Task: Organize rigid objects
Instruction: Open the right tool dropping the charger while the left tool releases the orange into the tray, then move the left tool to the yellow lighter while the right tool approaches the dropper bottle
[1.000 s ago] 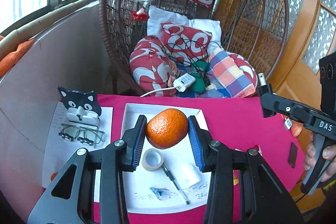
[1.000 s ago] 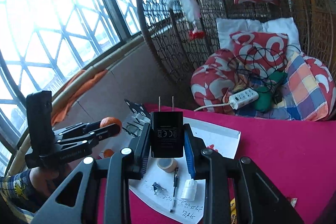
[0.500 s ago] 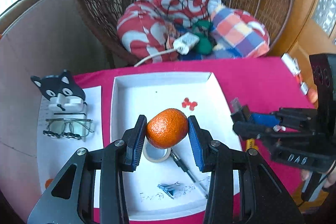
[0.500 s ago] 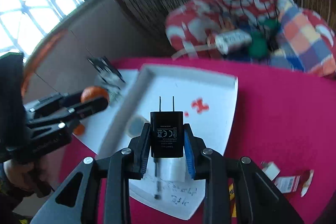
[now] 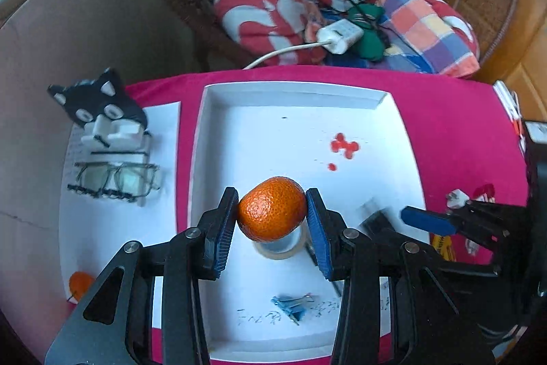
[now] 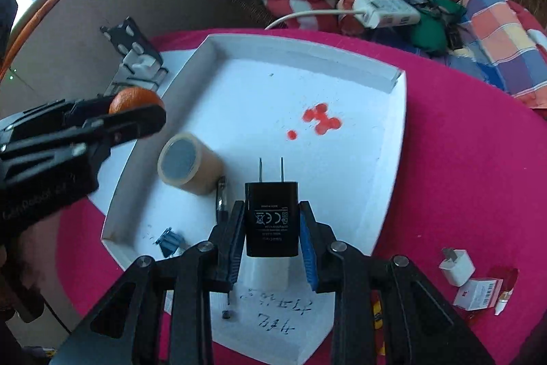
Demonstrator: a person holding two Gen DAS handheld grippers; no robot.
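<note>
Resting between left tongs [image 5: 271, 218], orange [image 5: 271, 213]; charger [image 6: 271, 218] between right tongs [image 6: 271, 236].

Low in the frame, the right gripper [image 6: 271, 224] has its jaws closed on a black plug adapter [image 6: 271, 218], prongs pointing up the frame, over the lower part of a white tray [image 6: 393, 139] that sits on the magenta-covered desk [image 6: 461, 177]; those jaws have just been opening slightly, with the adapter between them. In the tray, a roll of tan tape [image 6: 188, 163] lies left of the adapter, a blue binder clip [image 6: 169, 242] sits at lower left, and red spots [image 6: 321, 120] mark the middle. At left, the left gripper [image 6: 136, 117] holds an orange [image 6: 133, 98] by the tray's left rim, while a small white charger [image 6: 456, 265] lies on the cloth at lower right.
</note>
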